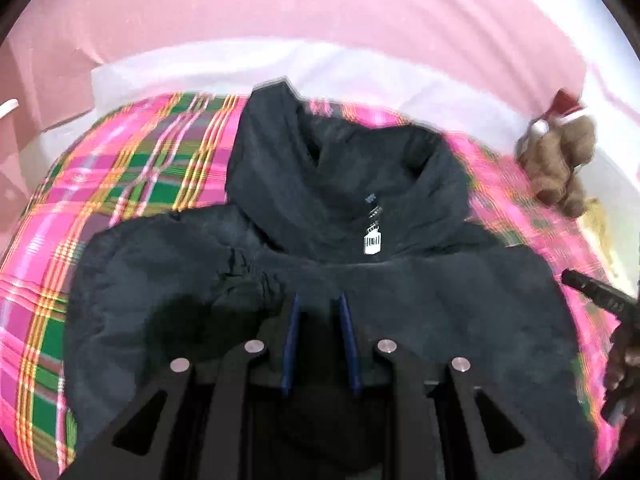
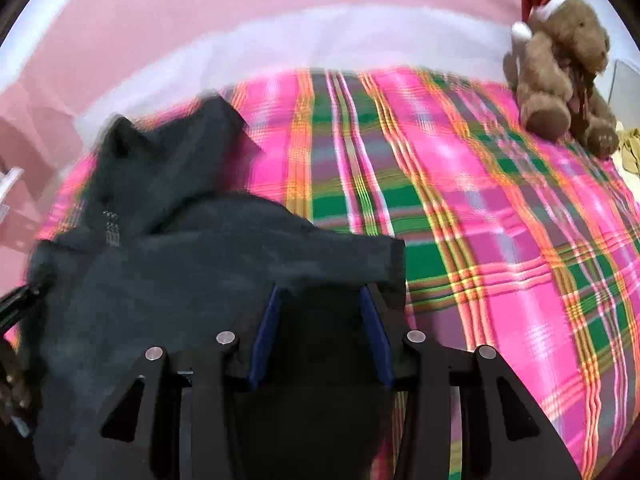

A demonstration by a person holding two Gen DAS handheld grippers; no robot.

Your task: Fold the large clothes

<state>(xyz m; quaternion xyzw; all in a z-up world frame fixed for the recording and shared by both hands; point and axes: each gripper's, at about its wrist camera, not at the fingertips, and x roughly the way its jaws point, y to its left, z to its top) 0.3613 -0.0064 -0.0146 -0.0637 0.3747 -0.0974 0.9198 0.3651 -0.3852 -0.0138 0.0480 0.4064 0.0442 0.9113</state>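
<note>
A large black hooded jacket (image 1: 360, 216) lies on a pink and green plaid blanket (image 1: 132, 184), hood toward the far side, white zipper pull (image 1: 372, 245) at the collar. My left gripper (image 1: 319, 300) is over the jacket's chest, blue-padded fingers a little apart with dark cloth between them. My right gripper (image 2: 318, 292) is at the jacket's (image 2: 192, 272) right edge, jaws apart, with a fold of black cloth lying over and between the fingers. The right gripper also shows at the right edge of the left wrist view (image 1: 600, 292).
A brown plush bear with a Santa hat (image 2: 560, 76) sits at the blanket's far right corner. A white pillow or sheet (image 1: 320, 68) and a pink wall lie beyond the blanket (image 2: 500, 220). A yellowish object (image 2: 632, 152) lies beside the bear.
</note>
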